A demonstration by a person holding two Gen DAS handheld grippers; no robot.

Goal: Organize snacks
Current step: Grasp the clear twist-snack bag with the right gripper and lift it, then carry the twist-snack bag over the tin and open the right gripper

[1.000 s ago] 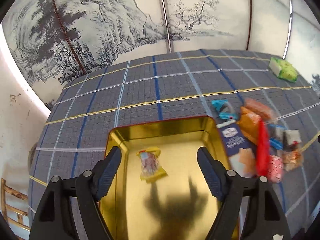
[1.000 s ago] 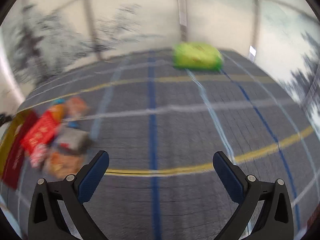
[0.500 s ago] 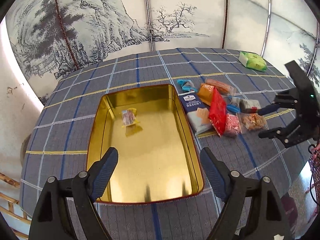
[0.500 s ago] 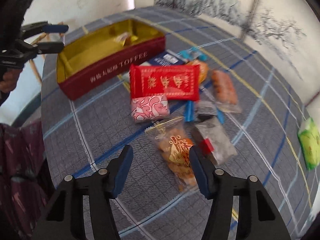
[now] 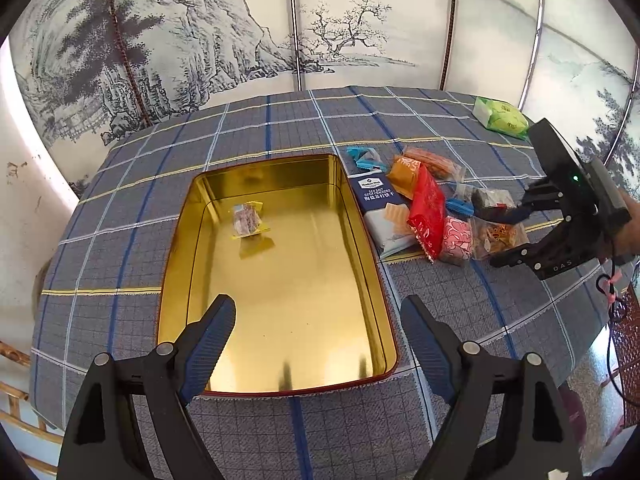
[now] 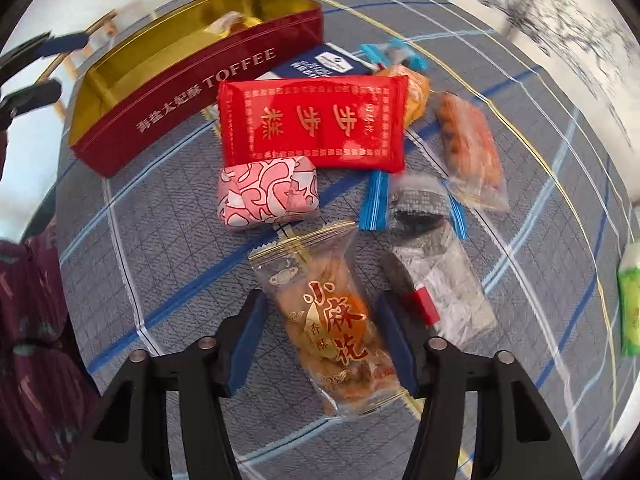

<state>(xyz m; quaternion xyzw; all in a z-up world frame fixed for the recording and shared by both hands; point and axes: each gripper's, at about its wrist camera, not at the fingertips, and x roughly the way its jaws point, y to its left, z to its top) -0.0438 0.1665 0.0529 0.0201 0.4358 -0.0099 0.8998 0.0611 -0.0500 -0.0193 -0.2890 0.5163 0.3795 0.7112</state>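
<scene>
A gold-lined red toffee tin [image 5: 372, 276] [image 6: 168, 116] lies open on the checked tablecloth with one small wrapped snack [image 5: 247, 219] in it. My left gripper [image 5: 318, 322] is open and empty above the tin's near end. To the tin's right lies a pile of snacks: a red packet [image 6: 312, 124] [image 5: 426, 210], a pink wrapped cake [image 6: 268, 196], and a clear bag of fried twists [image 6: 332, 320] [image 5: 498, 236]. My right gripper [image 6: 322, 322] is open, its fingers on either side of the fried-twist bag, apart from it.
A blue cracker box [image 5: 380, 200], an orange packet [image 6: 416, 92], a clear bag of orange snacks [image 6: 468, 148] and dark wrapped sweets [image 6: 420, 208] lie in the pile. A green packet [image 5: 500, 116] sits at the far right. The table edge is near on my left gripper's side.
My right gripper has dropped lower and closer over the fried-twist bag, which now lies between its fingers. My left gripper has drawn back and up from the tin.
</scene>
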